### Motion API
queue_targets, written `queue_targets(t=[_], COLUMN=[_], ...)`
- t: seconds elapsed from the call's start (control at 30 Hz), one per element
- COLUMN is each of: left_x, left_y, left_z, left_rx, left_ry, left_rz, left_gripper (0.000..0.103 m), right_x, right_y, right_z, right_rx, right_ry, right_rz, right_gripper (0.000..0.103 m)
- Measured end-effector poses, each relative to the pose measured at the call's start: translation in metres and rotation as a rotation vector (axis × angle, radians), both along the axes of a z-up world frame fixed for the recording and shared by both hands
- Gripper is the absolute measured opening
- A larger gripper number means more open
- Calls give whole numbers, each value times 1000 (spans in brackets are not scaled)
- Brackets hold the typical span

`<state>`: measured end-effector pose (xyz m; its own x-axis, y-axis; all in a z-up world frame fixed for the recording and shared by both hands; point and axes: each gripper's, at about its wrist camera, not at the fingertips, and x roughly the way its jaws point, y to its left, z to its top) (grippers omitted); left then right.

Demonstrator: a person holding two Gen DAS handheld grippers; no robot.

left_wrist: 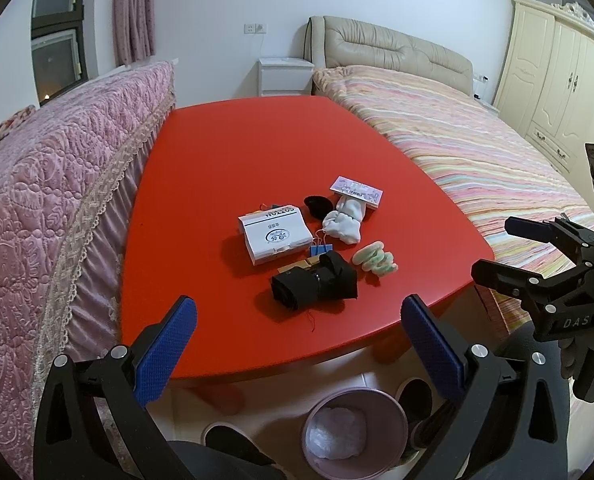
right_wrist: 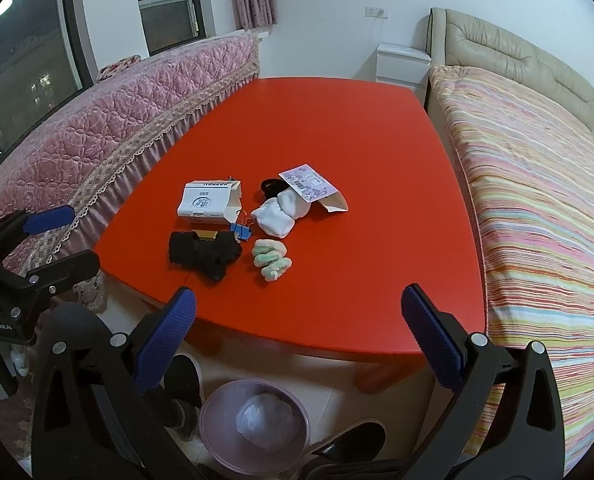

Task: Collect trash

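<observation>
Sitting mid red desk [left_wrist: 225, 152]: small pile. White box [left_wrist: 275, 234] light, stiff, crushable; grab across short sides. Bin [left_wrist: 317, 404] on floor, near edge. Left gripper [left_wrist: 297, 344], right gripper [right_wrist: 299, 340] both wide apart, holding nothing.

Black grippers [left_wrist: 297, 344], blue textured fingers [left_wrist: 169, 344], silver screws.

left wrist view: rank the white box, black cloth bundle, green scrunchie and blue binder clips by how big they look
1. black cloth bundle and white box: look about alike, and the bundle is nearer the camera, so I won't rank them
2. green scrunchie
3. blue binder clips
</observation>
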<state>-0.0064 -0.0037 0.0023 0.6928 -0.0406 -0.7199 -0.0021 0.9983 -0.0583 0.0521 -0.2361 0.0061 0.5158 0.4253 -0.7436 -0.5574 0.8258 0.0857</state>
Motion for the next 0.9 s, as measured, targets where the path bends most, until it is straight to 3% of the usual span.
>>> queue_targets(t=[0.43,0.77,0.83,0.9], left_x=[0,-4,-4,-5], left_y=[8,11,13,15], left_z=[-6,-7,-7,-8], left_rx=[-12,-13,-13,-16], left_ry=[22,35,36,38], left_rz=[22,38,43,48], left_gripper=[97,97,97,97], right_x=[34,77,81,82], right_y=[26,71,75,81], right_z=[-15,-61,-68,-77], right_rx=[-50,-191,-205,-217], right_ry=[52,138,154,173], right_rz=[53,159,180,207], right_gripper=[100,100,99,90])
